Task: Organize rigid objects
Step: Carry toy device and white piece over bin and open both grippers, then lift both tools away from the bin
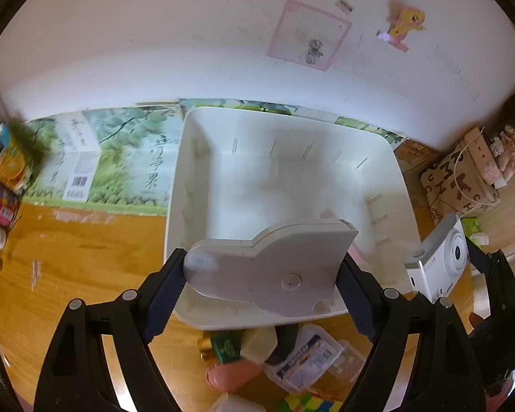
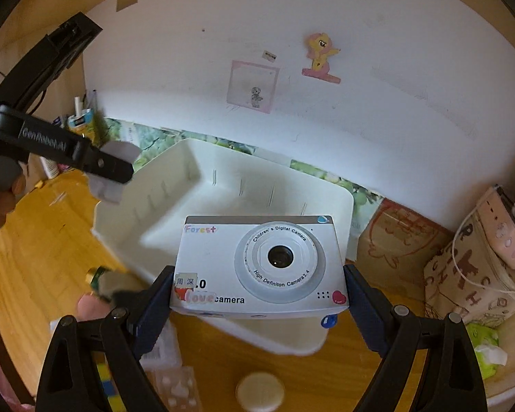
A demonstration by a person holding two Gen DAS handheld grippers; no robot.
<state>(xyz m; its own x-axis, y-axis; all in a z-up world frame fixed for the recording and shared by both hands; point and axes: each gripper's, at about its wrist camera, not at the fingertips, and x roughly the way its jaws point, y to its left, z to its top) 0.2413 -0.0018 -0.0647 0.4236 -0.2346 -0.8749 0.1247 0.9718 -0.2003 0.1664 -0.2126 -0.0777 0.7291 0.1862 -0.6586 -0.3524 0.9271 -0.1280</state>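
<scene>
My left gripper (image 1: 261, 281) is shut on a flat grey plastic piece (image 1: 267, 267) and holds it over the near edge of a white plastic bin (image 1: 292, 171). My right gripper (image 2: 259, 295) is shut on a white children's digital camera (image 2: 261, 264) and holds it above the near rim of the same bin (image 2: 223, 199). The camera also shows at the right of the left wrist view (image 1: 439, 264). The left gripper with the grey piece shows at the left of the right wrist view (image 2: 110, 171). A pink item (image 1: 355, 252) lies in the bin, mostly hidden.
On the wooden table (image 1: 68, 257) in front of the bin lie a clear plastic case (image 1: 312, 360), a pink object (image 1: 233, 374), a green packet (image 1: 226, 345) and a colour cube (image 1: 309, 403). A round cream lid (image 2: 260, 393) lies near. Cardboard boxes (image 2: 395, 240) stand right, against the wall.
</scene>
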